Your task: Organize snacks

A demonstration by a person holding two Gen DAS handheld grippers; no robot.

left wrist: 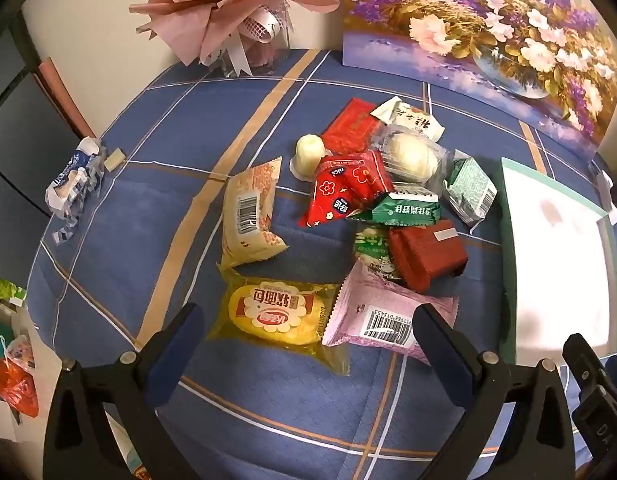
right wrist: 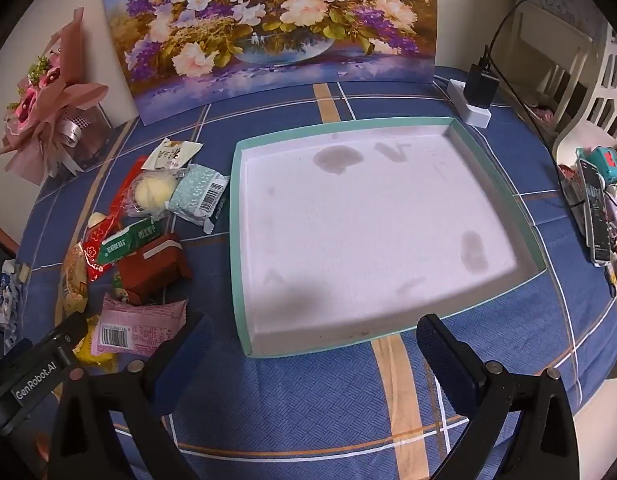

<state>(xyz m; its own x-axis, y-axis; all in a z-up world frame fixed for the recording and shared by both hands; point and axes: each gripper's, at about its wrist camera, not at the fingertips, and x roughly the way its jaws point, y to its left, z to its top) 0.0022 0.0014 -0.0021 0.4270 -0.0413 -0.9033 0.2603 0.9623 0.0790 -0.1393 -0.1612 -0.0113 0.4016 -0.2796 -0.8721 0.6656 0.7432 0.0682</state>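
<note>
We are at the very start of organizing: every snack still lies in a loose heap on the blue plaid worktop [left wrist: 156,184], and the teal-rimmed tray [right wrist: 239,240] beside it holds nothing, its white floor only marked with a few grey stains.

Our left claw [left wrist: 308,332] hangs over the near edge of the heap with its jaws spread as wide as they go, gripping nothing. Just ahead of it lie the yellow bread packet [left wrist: 276,318] and the pink wrapped packet [left wrist: 382,316], the pink one overlapping the yellow one's right end. Further back sit the pale orange packet [left wrist: 250,216], the red triangular pouch [left wrist: 344,190], a green sachet [left wrist: 400,208], the dark red box [left wrist: 426,252], a clear-wrapped white bun [left wrist: 410,158] and a small jelly cup [left wrist: 310,152].

Our right claw [right wrist: 308,338] is likewise fully spread and empty, hovering over the tray's near rim.

We judge the step in hand to be picking the first snack. The yellow bread packet looks the easiest candidate: it lies flat and nearest the left claw. The move calls for lowering the left claw so its fingers [left wrist: 180,340] straddle the packet's narrow width, closing gently on the soft wrapper, then carrying it right to the tray. The slippery film may slide or drag the pink packet along.
</note>
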